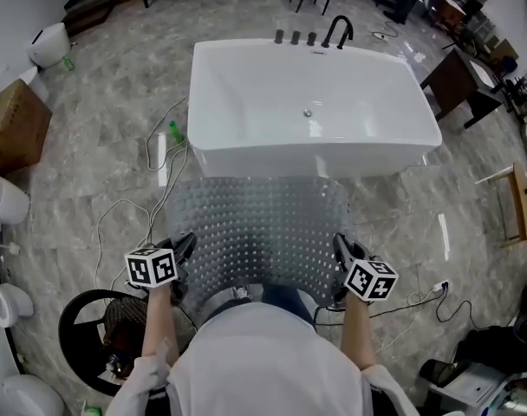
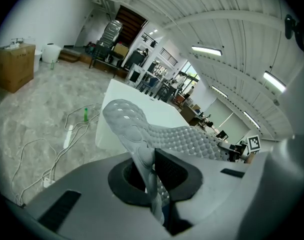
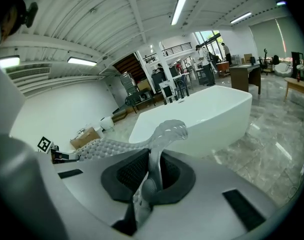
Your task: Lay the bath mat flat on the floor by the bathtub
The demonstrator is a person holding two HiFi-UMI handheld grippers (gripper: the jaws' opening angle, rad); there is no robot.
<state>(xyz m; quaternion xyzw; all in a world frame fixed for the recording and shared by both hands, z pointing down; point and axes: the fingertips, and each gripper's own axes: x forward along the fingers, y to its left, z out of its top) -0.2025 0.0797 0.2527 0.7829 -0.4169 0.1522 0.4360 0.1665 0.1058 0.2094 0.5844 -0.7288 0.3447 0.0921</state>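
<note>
Left gripper [image 1: 183,250] and right gripper [image 1: 340,250] jaws pinch bath mat [image 1: 259,228] corners, seemingly raised beside bathtub [image 1: 315,158].

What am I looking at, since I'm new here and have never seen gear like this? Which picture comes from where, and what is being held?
There is no robot here: a person holds a hand-held claw in each hand, and the cubes with square markers are part of the claws. The head view comes from a camera on the person's head. It looks down on the left claw, the right claw, a white bathtub and the grey stone-look floor. The other two pictures come from a camera riding on each claw, looking along its jaws. In both, the jaws are shut on a near corner of the clear, bumpy bath mat, which stretches from the claws toward the tub. Cables and a green bottle lie on the floor at the left.
</note>
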